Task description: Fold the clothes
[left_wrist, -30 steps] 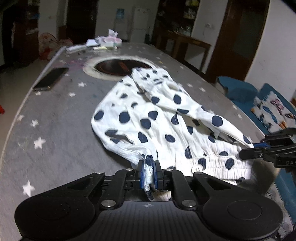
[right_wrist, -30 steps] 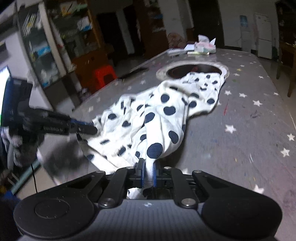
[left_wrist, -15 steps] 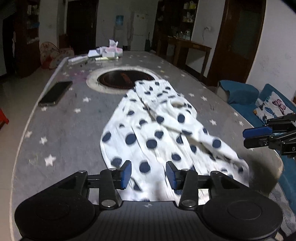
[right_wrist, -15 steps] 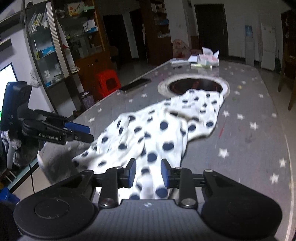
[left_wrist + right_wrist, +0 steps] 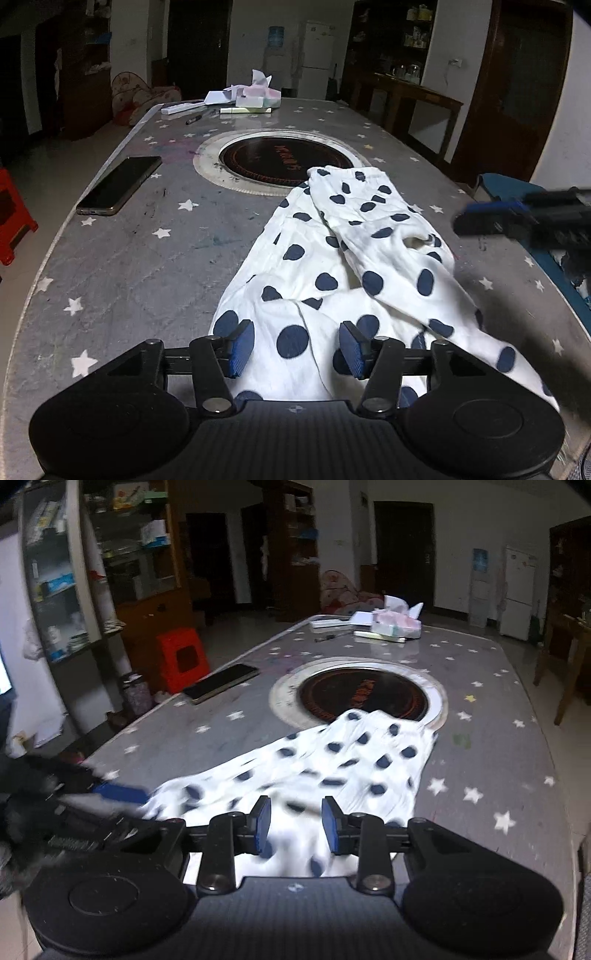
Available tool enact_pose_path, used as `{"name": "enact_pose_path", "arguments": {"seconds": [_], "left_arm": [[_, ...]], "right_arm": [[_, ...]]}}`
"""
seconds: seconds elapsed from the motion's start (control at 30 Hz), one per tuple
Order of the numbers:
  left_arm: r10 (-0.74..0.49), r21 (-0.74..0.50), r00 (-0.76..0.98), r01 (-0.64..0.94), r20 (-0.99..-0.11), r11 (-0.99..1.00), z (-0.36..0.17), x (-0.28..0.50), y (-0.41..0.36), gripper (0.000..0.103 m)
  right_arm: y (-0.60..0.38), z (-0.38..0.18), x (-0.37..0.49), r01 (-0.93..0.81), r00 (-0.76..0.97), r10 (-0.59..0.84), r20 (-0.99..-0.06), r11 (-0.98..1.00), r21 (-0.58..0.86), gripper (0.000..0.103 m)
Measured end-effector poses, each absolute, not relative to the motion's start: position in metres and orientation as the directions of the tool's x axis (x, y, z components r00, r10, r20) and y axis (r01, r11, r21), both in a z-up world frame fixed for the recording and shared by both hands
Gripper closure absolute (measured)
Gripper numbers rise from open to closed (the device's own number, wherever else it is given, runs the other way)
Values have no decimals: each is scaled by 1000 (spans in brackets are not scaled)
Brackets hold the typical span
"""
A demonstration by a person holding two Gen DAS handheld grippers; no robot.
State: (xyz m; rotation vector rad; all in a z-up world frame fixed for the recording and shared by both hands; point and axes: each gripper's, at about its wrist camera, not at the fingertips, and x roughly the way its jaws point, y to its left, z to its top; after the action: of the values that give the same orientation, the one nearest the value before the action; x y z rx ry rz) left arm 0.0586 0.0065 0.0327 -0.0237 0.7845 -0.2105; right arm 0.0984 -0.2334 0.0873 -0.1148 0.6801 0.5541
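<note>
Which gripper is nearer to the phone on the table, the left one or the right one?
Left. The phone lies by the table edge on the left gripper side; the right gripper sits across the polka-dot garment, farther off.

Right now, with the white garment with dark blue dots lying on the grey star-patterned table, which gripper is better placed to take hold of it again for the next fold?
Left, probably. The left gripper, jaws opening, hangs over the white dotted garment, whose cloth shows sharply between its blue pads. The right gripper is also open above the garment, but its view is blurred.
</note>
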Motion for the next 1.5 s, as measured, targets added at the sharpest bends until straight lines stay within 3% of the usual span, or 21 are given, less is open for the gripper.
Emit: {"name": "enact_pose_path", "arguments": {"seconds": [0.77,0.83,0.87,0.97,1.5], "left_arm": [[-221,-123,648,194,-728,973,11,77,7,48],[-224,-125,647,196,-729,973,11,78,8,48],[-225,-126,647,196,-729,972,11,79,8,48],[-225,-127,647,194,-728,973,11,80,8,48],[-193,-96,654,181,-731,979,10,81,3,48]], "right_arm": [[-172,28,272,-450,592,348,-727,891,60,68],[-170,20,277,-446,588,330,-738,894,44,72],[-170,16,278,-446,587,325,-741,894,38,85],[-174,16,275,-443,602,325,-729,896,33,99],[-272,89,251,-299,769,214,-602,953,-43,103]]}}
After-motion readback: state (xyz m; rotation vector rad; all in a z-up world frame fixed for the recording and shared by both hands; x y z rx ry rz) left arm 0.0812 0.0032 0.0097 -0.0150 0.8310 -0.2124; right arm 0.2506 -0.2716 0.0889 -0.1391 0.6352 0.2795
